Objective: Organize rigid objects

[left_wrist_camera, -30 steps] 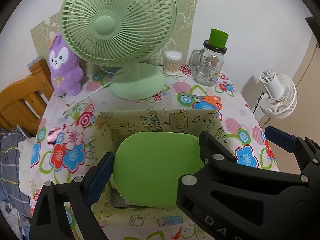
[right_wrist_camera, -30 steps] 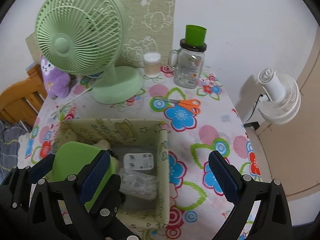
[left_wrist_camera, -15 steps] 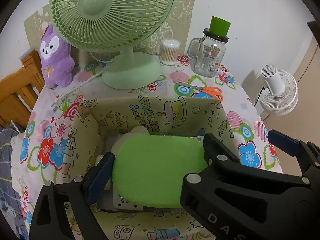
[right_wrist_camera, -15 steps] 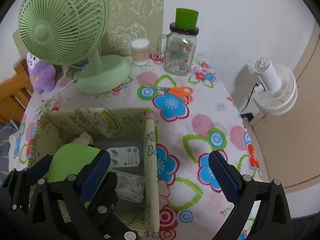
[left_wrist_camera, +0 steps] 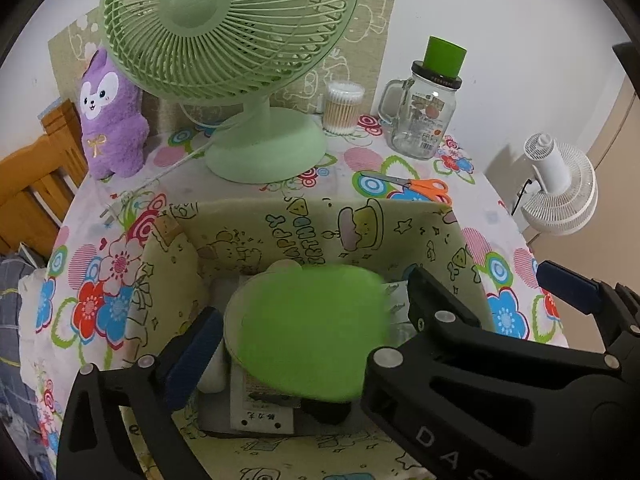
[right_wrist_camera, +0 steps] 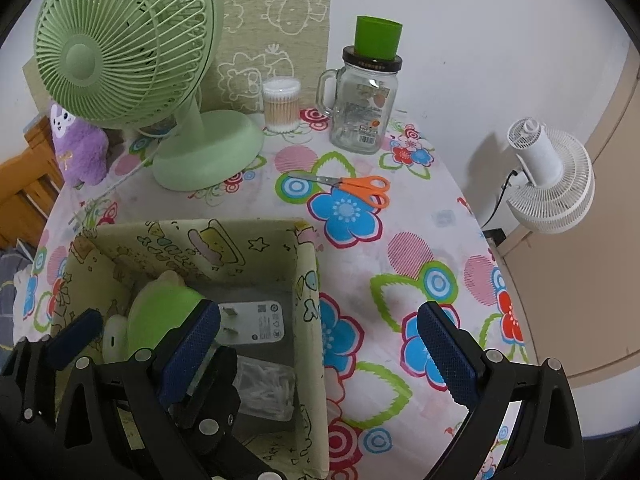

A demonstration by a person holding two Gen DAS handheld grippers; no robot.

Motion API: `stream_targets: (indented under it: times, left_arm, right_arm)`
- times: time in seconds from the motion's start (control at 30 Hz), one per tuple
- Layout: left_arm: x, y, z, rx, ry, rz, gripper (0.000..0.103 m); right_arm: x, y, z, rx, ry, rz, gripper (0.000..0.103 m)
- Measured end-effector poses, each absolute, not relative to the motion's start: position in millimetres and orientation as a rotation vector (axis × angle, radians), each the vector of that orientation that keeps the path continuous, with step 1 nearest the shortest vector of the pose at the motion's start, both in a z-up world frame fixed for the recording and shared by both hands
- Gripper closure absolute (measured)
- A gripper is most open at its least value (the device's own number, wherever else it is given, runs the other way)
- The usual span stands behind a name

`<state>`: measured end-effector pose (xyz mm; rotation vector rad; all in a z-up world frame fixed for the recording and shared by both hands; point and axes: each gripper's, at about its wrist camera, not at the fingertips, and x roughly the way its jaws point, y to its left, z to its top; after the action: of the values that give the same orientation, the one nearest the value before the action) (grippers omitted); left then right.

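Observation:
A green rounded object [left_wrist_camera: 312, 332] is blurred with motion inside the yellow patterned fabric box [left_wrist_camera: 320, 228]. It lies over a white labelled pack [left_wrist_camera: 264, 412]. My left gripper [left_wrist_camera: 316, 320] straddles it with jaws opening. The blue left pad [left_wrist_camera: 196, 340] stands just clear of its edge, and the right finger is hidden behind the other gripper. My right gripper [right_wrist_camera: 320, 352] hangs open over the box's right wall [right_wrist_camera: 308, 300] with nothing gripped. In the right wrist view the green object [right_wrist_camera: 160, 312] sits at the box's left, beside a white charger [right_wrist_camera: 256, 322] and a clear bag [right_wrist_camera: 264, 392].
On the floral tablecloth behind the box stand a green desk fan [left_wrist_camera: 240, 40], a purple plush [left_wrist_camera: 112, 120], a cotton swab jar [left_wrist_camera: 344, 108] and a glass mug jar [left_wrist_camera: 424, 120] topped by a green cup. Orange scissors [right_wrist_camera: 352, 188] lie nearby. A white fan [right_wrist_camera: 548, 176] sits past the right edge.
The left jaws have widened and the left pad has come off the green object, which has dropped lower into the box. The right gripper stays open over the box wall.

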<state>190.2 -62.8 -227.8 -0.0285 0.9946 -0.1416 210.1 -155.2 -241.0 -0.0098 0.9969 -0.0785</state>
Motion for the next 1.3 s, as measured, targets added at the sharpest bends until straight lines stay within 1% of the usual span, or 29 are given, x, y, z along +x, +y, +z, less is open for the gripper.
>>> stream_targets:
  times: [0.5, 0.8, 1.3]
  left_arm:
    - [162, -53, -220, 0.022, 1.058, -0.108, 0.0]
    - [138, -49, -212, 0.05, 1.055, -0.096, 0.0]
    - [104, -36, -177, 0.037, 1.038, -0.079, 0.0]
  right_arm:
    - [182, -148, -238, 0.036, 1.024, -0.038, 0.003]
    - [157, -141, -234, 0.054, 1.029, -0.003, 0.003]
    - [125, -139, -199, 0.067, 0.99, 0.065, 0.003]
